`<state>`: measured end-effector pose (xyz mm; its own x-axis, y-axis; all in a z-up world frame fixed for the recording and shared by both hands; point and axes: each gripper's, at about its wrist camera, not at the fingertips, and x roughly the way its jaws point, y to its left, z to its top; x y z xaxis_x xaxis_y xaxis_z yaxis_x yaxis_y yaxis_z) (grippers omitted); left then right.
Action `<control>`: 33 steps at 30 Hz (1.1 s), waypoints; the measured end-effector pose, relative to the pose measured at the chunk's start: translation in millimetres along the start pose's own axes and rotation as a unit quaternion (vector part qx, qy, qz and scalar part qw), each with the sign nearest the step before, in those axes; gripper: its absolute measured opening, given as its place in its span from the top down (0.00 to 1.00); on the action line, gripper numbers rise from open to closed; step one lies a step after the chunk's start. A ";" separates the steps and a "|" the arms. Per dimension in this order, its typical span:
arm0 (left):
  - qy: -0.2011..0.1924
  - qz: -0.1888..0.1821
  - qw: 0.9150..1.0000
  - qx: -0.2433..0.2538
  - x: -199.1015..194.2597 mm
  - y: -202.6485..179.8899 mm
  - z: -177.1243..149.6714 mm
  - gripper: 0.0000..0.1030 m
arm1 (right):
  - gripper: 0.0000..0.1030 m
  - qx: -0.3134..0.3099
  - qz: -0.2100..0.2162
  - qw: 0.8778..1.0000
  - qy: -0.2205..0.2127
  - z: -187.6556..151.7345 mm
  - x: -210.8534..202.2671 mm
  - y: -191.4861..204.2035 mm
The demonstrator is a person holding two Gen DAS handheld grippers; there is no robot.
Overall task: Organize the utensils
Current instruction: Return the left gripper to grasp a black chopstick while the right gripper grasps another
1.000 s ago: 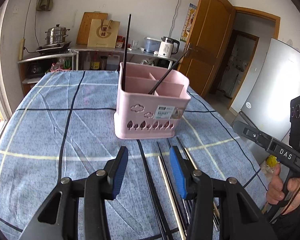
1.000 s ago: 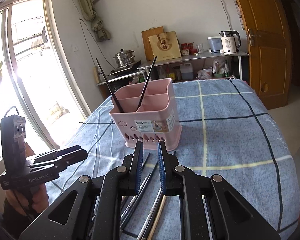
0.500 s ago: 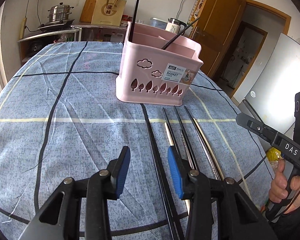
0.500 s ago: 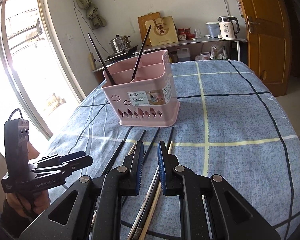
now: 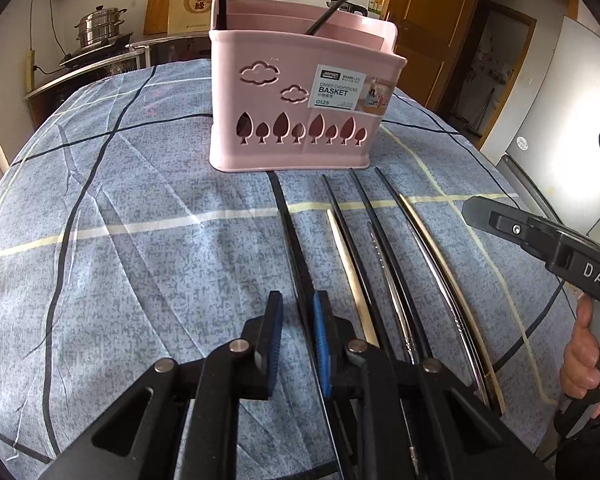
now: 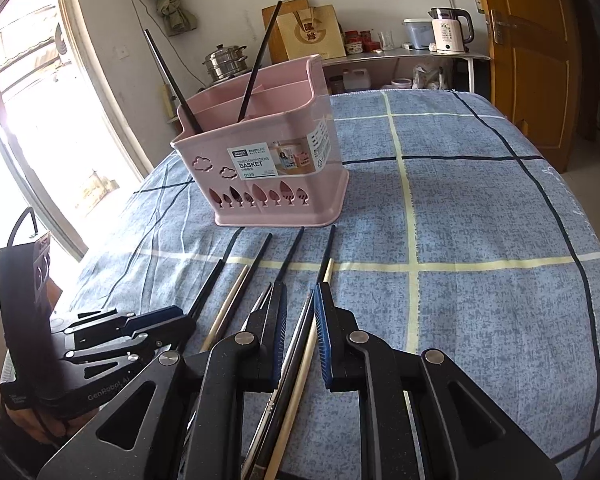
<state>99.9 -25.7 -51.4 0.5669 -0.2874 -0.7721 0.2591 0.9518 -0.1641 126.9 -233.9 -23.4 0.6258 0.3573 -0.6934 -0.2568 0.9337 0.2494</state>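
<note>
**Chopsticks lined up on the bench, both claws low over them**

Left wrist view: the left claw (image 5: 296, 312) sat low over the blue checked cloth (image 5: 120, 272) covering the bench, its blue-padded fingers (image 5: 321, 320) only narrowly apart and straddling the leftmost black chopstick (image 5: 290, 232). I couldn't tell whether the pads were actually touching it, so call it a small gap around the stick, not a confirmed pinch. To the right of that stick lay the rest of the row, all pointing toward the pink basket (image 5: 300, 100): a pale wooden chopstick (image 5: 346, 256), more black ones, a shiny metal chopstick (image 5: 436, 256) and another pale one at the far right. The basket stood upright just past the tips, with two black chopsticks already standing in its compartments. The right claw (image 5: 474, 210) poked in from the right edge, looking nearly closed from that angle.

Right wrist view: the right claw (image 6: 300, 300) was slightly spread, with a metal chopstick (image 6: 292, 344) and a pale wooden one (image 6: 306, 356) running through the gap between its pads, lying flat on the cloth. The pink basket (image 6: 268, 168) was ahead and a bit left, leaning sticks (image 6: 256, 64) inside. The left claw (image 6: 172, 320) showed at lower left, down at the black stick on that side.
</note>
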 end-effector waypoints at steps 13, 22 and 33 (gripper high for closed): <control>-0.001 0.008 1.000 -0.023 5.9 26.0 14.9 0.91 | 0.86 -0.032 -0.043 0.997 0.053 28.5 58.3 -0.8; -0.002 0.007 1.000 -0.017 6.1 26.1 16.0 0.91 | 0.92 -0.059 -0.066 0.994 0.071 30.8 69.3 -11.4; 0.007 0.018 1.000 -0.013 7.8 25.9 19.0 0.91 | 0.92 -0.012 -0.068 0.994 0.079 27.8 45.4 -65.0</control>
<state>125.9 -5.3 -50.1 0.5640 -0.2523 -0.7863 0.2186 0.9638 -0.1525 192.5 -277.7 -52.3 0.5329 0.2175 -0.8178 -0.1969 0.9718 0.1301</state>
